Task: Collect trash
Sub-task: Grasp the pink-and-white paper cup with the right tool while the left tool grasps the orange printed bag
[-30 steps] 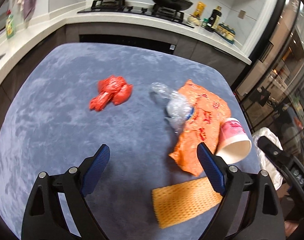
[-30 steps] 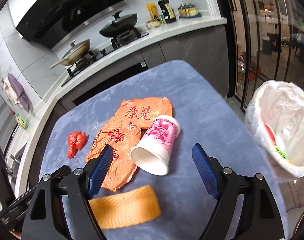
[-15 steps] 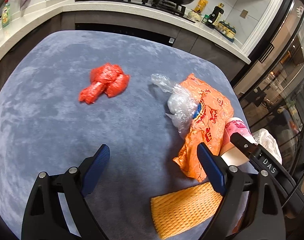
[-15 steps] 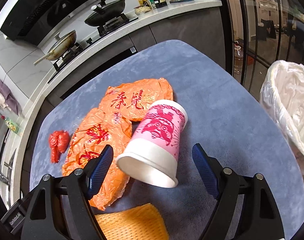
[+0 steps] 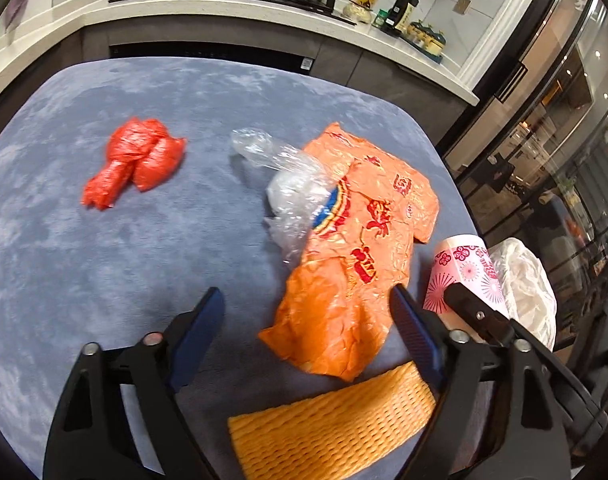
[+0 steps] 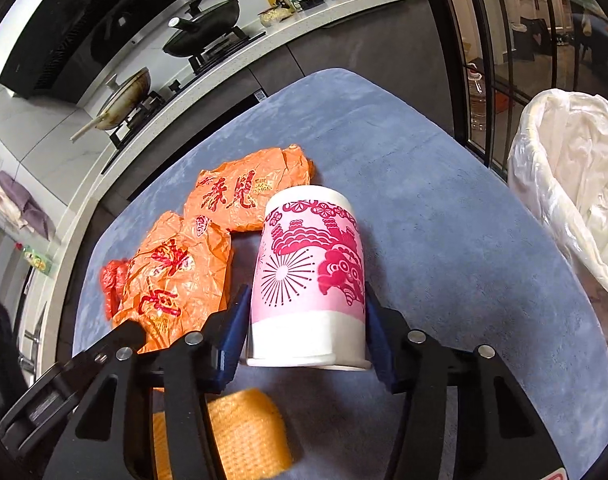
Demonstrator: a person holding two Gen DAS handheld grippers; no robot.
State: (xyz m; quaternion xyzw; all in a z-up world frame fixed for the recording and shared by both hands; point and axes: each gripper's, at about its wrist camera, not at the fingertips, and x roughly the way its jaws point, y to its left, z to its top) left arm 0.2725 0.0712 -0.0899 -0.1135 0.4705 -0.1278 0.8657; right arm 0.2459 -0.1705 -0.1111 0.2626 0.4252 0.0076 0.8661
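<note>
Lower centre of the right wrist view: the right gripper (image 6: 307, 320) has just been closing, and both blue pads now press the sides of the paper cup (image 6: 307, 276).
Paper cup: 1, white with a pink and red print, lying on its side with its open mouth toward the camera and its base toward the top of the frame; I cannot tell what, if anything, is inside.
Bin: 1, lined with a white plastic bag (image 6: 575, 184), at the right edge of the right wrist view, beside the table; its contents are not visible.
Left gripper: the left gripper (image 5: 307, 336) stands fairly wide at the bottom of the left wrist view, its jaws having just narrowed a little, with the near corner of the orange wrapper (image 5: 355, 264) lying between the pads, untouched.
Orange wrapper: 1, crumpled and printed in red, centre right of the left view.
Clear plastic bag (image 5: 288, 184): 1, crumpled, lying partly on the wrapper's left edge.
Red plastic bag (image 5: 136, 160): 1, bunched, left of centre, well apart from the rest.
Yellow foam net (image 5: 331, 420): 1, at the bottom, just below the wrapper.
Table (image 5: 104, 260): covered in blue-grey cloth.
</note>
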